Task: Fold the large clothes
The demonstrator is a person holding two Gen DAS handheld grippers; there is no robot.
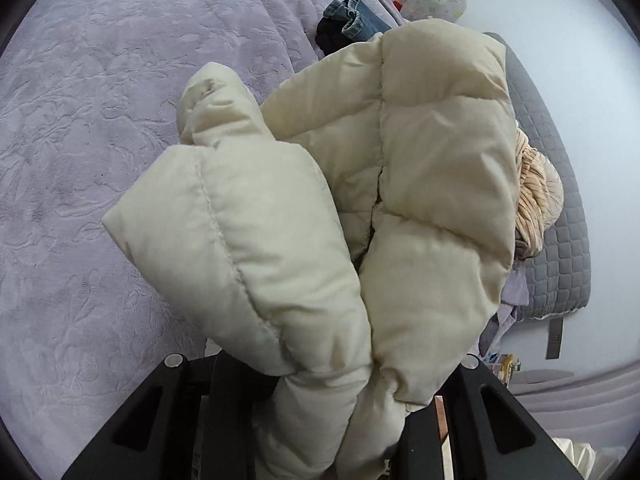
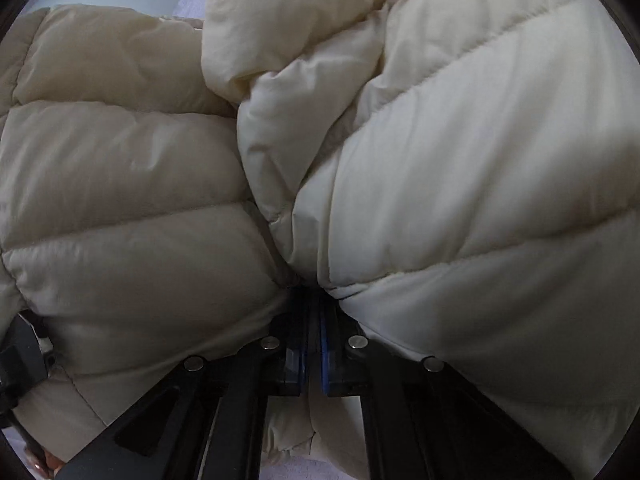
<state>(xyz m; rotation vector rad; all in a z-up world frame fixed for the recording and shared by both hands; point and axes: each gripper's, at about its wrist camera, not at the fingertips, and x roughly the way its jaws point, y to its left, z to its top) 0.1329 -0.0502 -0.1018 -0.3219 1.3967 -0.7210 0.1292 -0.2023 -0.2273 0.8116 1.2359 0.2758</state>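
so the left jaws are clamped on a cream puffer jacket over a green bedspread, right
Not quite: the bedspread is pale lilac, not green, as the left wrist view shows. The rest holds: the left gripper is clamped on the cream puffer jacket above it.

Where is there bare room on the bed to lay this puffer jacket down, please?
The lavender bedspread lies bare left of the puffer jacket. It is crowded toward the far edge, by the jeans and dark garment, and right, by the striped peach cloth.

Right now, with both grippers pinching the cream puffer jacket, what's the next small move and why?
Probably lower the puffer jacket onto the lilac bedspread to spread it out: the left gripper and the right gripper each hold a bunched, unflattened fold.
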